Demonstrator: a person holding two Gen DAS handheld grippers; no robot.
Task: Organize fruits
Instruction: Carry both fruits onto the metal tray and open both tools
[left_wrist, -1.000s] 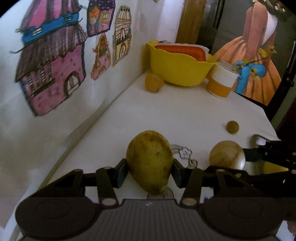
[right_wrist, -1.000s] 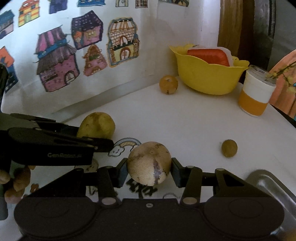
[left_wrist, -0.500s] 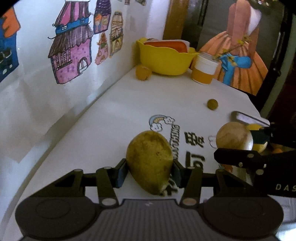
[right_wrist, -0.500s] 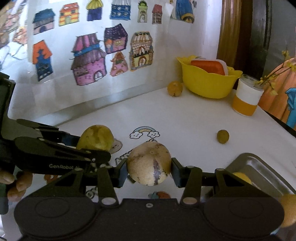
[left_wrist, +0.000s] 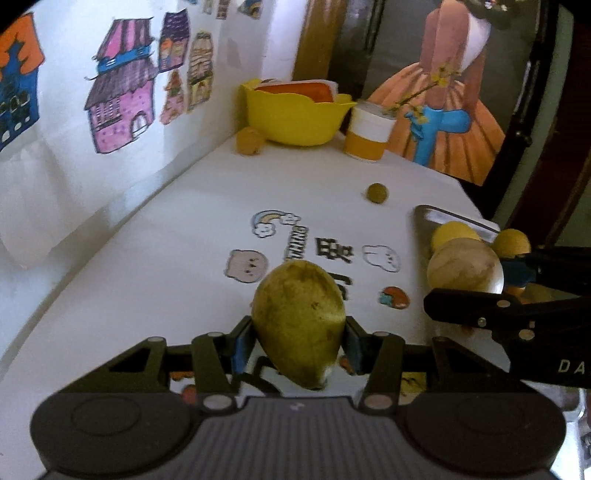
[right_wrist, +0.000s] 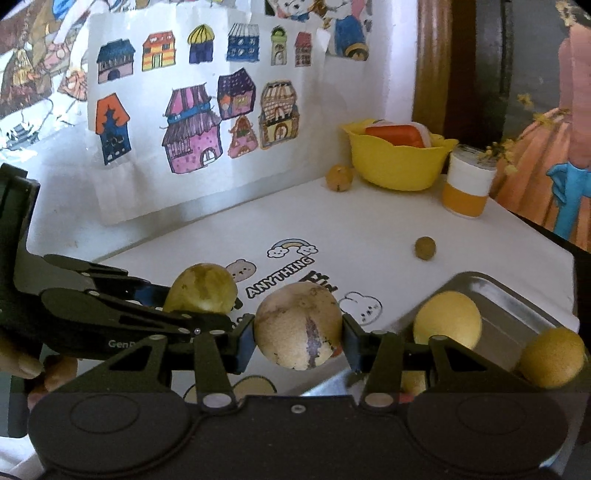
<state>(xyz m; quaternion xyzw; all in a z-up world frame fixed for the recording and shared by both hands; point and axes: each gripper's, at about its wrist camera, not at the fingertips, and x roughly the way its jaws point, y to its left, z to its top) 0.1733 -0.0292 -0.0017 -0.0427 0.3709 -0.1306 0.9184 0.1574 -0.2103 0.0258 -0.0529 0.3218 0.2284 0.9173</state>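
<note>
Green-yellow mango (left_wrist: 300, 325) clamped in left gripper (left_wrist: 295, 341), held above the white table (left_wrist: 207, 229). Round tan fruit (right_wrist: 298, 325) (maybe a pear, blurry) pinched in right gripper (right_wrist: 298, 334), near the metal tray (right_wrist: 517, 306) at 4 o'clock, which already holds two yellow fruits (right_wrist: 447, 319). Step: drop both in the tray; best to bring the right one over bare tray floor, lower, then release, left following so the grippers don't collide. Both grippers level, pointing toward the yellow bowl (right_wrist: 397, 166) at 1 o'clock. Loose small fruit (right_wrist: 424, 248) remains.
</note>
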